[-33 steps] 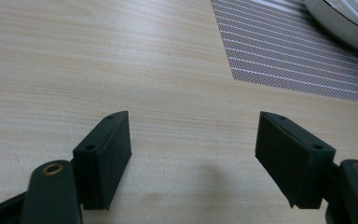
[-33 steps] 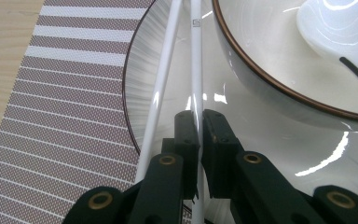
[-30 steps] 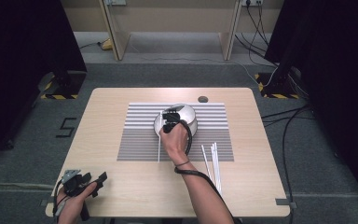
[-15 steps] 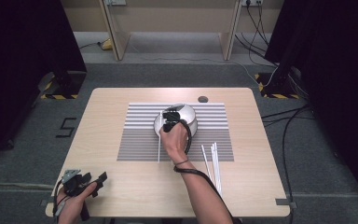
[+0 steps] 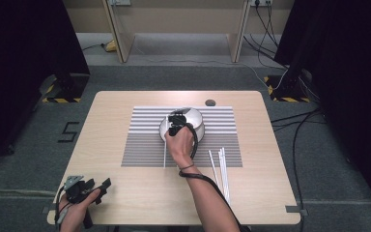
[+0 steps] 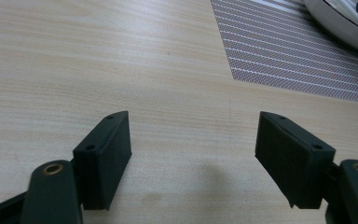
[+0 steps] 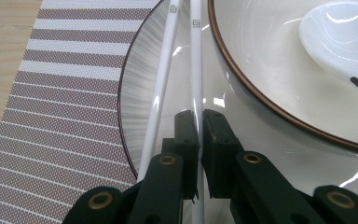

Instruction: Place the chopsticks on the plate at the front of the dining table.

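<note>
My right gripper is shut on a white chopstick that lies over the left rim of a glassy plate. A second white chopstick rests just to its left on the same rim. On the plate stands a white bowl with a brown rim, and a white spoon lies inside it. From above, the right gripper sits at the plate's left side, with a chopstick trailing toward me. My left gripper is open over bare wood, at the table's near left corner.
A striped placemat lies under the plate. Several loose white chopsticks lie at the mat's right near edge. A small dark disc sits beyond the mat. Cables trail on the floor at the right.
</note>
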